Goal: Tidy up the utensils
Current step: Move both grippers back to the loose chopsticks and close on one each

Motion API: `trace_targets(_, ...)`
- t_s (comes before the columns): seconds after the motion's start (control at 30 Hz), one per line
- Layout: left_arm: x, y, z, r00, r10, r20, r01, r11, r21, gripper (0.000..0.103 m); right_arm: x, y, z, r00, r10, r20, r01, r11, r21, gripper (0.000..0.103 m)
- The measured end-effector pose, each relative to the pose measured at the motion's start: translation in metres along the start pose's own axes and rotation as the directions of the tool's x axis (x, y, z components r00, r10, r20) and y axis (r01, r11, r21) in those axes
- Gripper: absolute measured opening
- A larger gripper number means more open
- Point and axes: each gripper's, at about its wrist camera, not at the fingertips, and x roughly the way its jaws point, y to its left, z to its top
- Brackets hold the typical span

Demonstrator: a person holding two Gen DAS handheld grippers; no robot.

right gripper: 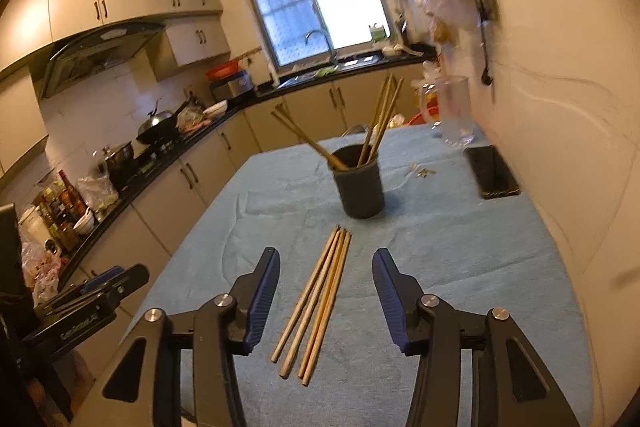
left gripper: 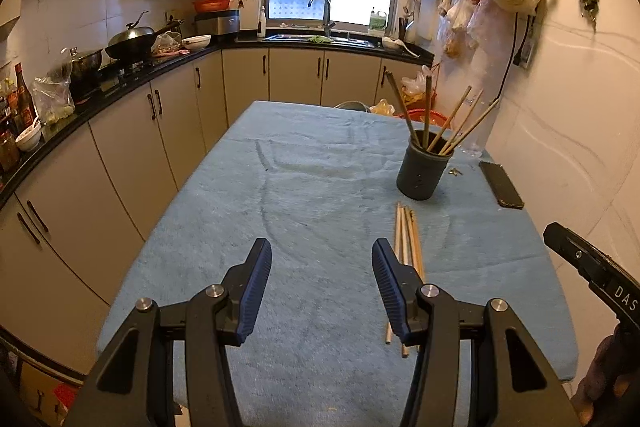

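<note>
Currently four loose chopsticks (right gripper: 316, 303) on the table (right gripper: 460, 267), both tools apart and holding nothing.

Count: four chopsticks lie side by side in one bundle on the blue-covered table, toward its near edge, in front of one dark holder cup (right gripper: 359, 183). Cup stands upright toward the far right side, about six chopsticks (left gripper: 448, 119) leaning in it. One black phone (left gripper: 500, 183) by the right edge, one clear glass (right gripper: 456, 111) near the far right corner. Right tool (right gripper: 326, 283) hovers above the bundle, jaws spread either side, not touching. Left tool (left gripper: 322, 277) jaws spread, empty, bundle just right of it.
</note>
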Motion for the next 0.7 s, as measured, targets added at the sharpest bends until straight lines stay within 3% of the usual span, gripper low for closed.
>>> trace_targets(0.5,0.072,-0.004,0.011,0.994,0.022,-0.105,-0.019,1.000,0.025,0.053,0.086,-0.017,-0.001,0.985,-0.050,-0.163,0.050,0.999,-0.004,0.050)
trace_targets(0.7,0.103,-0.005,0.017,0.987,-0.002,-0.164,0.005,1.000,0.019,0.053,0.130,-0.030,0.002,0.969,-0.032,-0.243,0.040,0.999,0.028,0.038)
